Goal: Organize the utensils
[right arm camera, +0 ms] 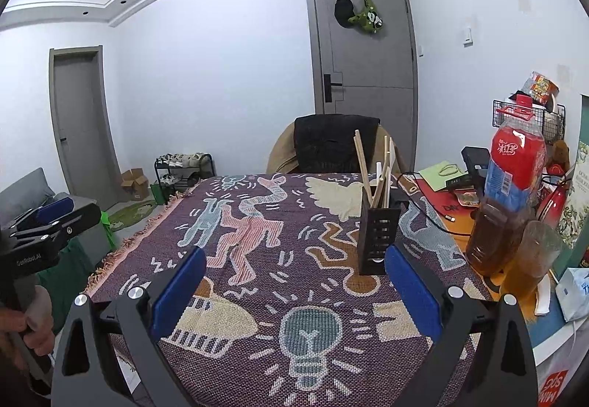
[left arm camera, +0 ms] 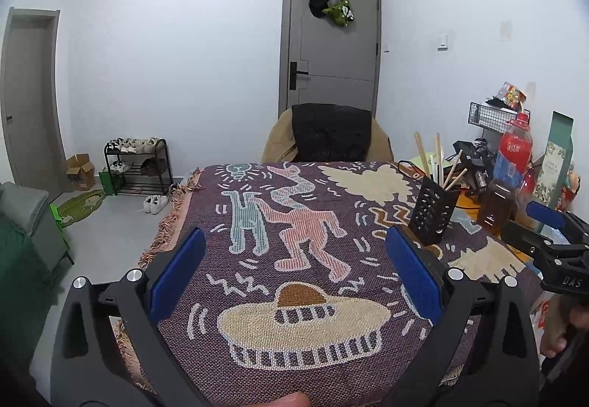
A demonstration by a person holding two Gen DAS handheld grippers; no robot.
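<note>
The desk (right arm camera: 257, 296) is covered by a large woven cloth (left arm camera: 294, 278) with cartoon figures, and its patterned middle carries no loose utensil that can be seen. The task's things are found at the right of centre in the right wrist view: a black slotted holder (right arm camera: 379, 241) stands upright on the cloth, and several pale wooden chopsticks (right arm camera: 371, 167) lean inside it and rise above its rim. In the left wrist view the same holder (left arm camera: 434, 212) is seen at the right of the frame.

The main risk is judged to come from the holder. It is tall and narrow, and the sticks make it top-heavy, so a side push from a blue pad could tip it and scatter the sticks. Just to the right of it, 2 bottles of amber liquid (right arm camera: 500, 230) and a red-capped bottle (right arm camera: 515, 164) stand close together, and a black cable (right arm camera: 423, 208) lies near its base. A wide sweep could be expected to knock these over or catch the cable. The soft cloth may also slide or wrinkle under pressure.

The right tongs (right arm camera: 294, 293) are held low over the near edge of the desk, spread wide and pinching nothing, pointed toward the holder. The left tongs (left arm camera: 294, 282) are likewise spread and empty, aimed at the middle of the cloth. A hand (right arm camera: 25, 329) is partly seen at the lower left of the right wrist view, wrapped around the other handle.
</note>
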